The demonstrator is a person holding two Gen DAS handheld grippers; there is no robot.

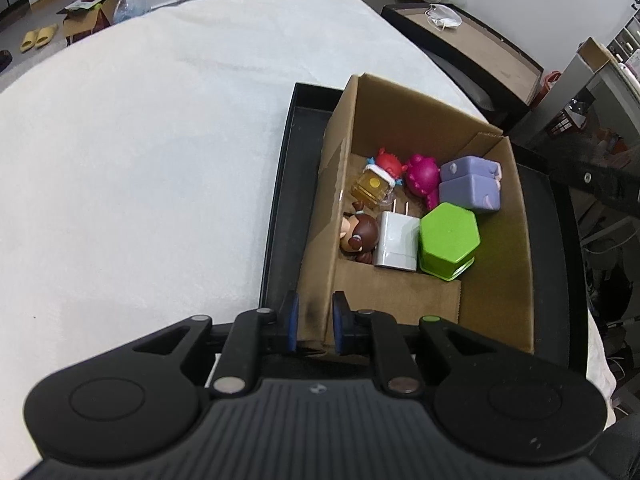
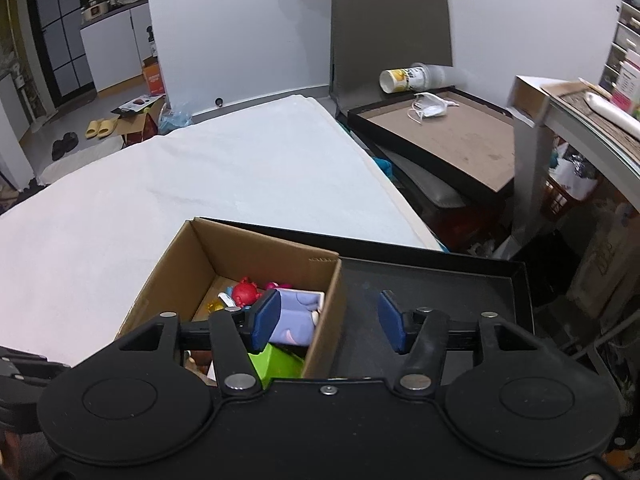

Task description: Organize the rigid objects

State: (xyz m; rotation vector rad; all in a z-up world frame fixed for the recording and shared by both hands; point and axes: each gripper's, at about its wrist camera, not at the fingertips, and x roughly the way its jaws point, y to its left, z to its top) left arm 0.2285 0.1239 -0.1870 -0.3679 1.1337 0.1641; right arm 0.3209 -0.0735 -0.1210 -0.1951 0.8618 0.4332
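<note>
A cardboard box [image 1: 500, 280] stands in a black tray [image 1: 286, 200] on the white table. It holds a green hexagonal container [image 1: 448, 240], a white charger plug [image 1: 398, 246], purple blocks [image 1: 470, 184], a magenta toy [image 1: 420, 178], a red toy [image 1: 388, 164], an amber cube [image 1: 372, 188] and a brown-haired figurine [image 1: 360, 236]. My left gripper [image 1: 314, 322] is shut on the box's near left wall. My right gripper [image 2: 328, 322] is open, its fingers straddling the box's right wall [image 2: 326, 320]; the purple block [image 2: 294, 316] and green container [image 2: 274, 362] show inside.
The white cloth [image 1: 140, 160] covers the table to the left. A chair [image 2: 390, 32] and a black-edged board [image 2: 440, 136] with a mask and a tipped cup [image 2: 412, 76] lie beyond the table's right edge. Shelves stand at far right.
</note>
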